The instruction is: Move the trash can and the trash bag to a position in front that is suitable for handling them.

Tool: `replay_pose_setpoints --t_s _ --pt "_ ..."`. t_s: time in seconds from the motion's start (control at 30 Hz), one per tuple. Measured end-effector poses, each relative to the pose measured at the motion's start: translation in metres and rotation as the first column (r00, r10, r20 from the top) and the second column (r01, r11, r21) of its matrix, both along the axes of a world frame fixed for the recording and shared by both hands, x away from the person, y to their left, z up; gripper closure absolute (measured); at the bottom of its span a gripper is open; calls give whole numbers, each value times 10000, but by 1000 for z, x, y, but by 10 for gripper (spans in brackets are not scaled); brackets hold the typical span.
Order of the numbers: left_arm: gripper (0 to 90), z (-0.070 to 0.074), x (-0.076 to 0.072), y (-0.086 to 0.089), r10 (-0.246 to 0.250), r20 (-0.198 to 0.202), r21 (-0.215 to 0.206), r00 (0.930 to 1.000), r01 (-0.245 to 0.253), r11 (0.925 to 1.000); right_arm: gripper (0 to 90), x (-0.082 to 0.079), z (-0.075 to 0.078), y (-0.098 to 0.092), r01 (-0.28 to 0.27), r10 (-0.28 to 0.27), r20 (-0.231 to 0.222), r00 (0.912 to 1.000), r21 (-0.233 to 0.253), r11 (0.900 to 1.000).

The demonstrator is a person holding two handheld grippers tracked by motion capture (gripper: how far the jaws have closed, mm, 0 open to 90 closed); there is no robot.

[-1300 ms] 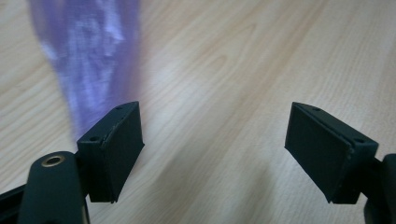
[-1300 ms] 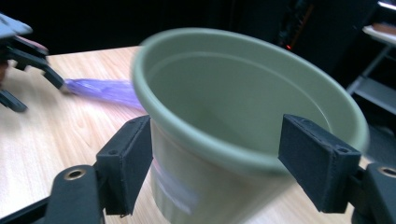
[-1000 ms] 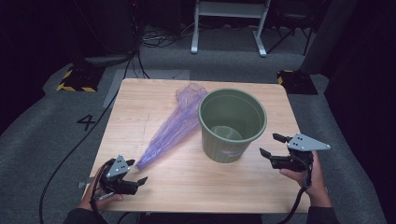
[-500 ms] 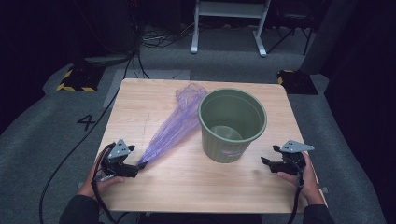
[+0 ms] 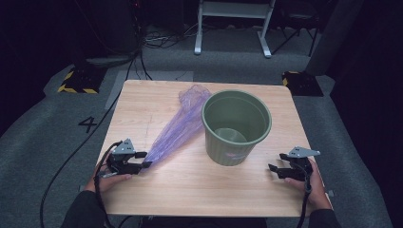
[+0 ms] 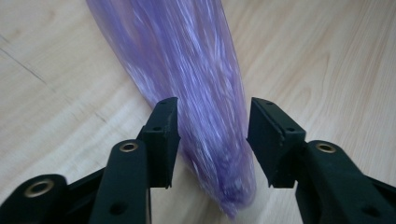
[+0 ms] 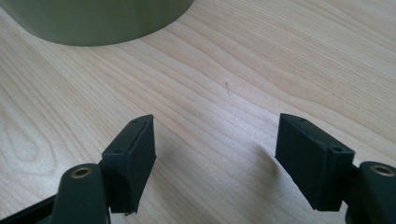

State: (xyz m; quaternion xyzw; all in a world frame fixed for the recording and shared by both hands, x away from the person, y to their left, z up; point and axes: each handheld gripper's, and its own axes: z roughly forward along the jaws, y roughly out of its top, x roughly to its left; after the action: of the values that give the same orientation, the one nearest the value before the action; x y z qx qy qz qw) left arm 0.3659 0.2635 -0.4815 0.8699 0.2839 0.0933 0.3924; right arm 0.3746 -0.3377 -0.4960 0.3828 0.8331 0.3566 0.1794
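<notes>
While the purple plastic bag (image 5: 178, 124) is lying flat on the wooden table (image 5: 204, 190), stretching from beside the green bin (image 5: 236, 126) down toward the near left edge, the left gripper (image 5: 143, 159) is sitting at the bag's narrow twisted end. In the left gripper view its jaws are standing apart on either side of the bag (image 6: 205, 102), not closed on it. The right gripper (image 5: 274, 169) is resting low over bare wood near the right edge, its jaws gaping wide, with the bin's base (image 7: 98, 21) just ahead.
</notes>
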Motion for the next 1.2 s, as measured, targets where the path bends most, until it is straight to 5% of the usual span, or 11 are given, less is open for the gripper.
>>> replay_pose_setpoints --t_s 0.4,0.8,1.2 --pt "558 -9 -11 -39 -1234 -254 93 9920 1237 9923 303 1 -3 -2 63 -61 -49 10000 263 9996" --pt "522 -13 -20 -86 -2135 -407 343 9761 2149 9760 306 2 -5 -4 160 -155 -107 9998 441 9989" --pt "511 -14 -24 -124 -2824 -493 22 9580 2828 9592 312 3 -5 -4 181 -175 -116 9998 551 9983"
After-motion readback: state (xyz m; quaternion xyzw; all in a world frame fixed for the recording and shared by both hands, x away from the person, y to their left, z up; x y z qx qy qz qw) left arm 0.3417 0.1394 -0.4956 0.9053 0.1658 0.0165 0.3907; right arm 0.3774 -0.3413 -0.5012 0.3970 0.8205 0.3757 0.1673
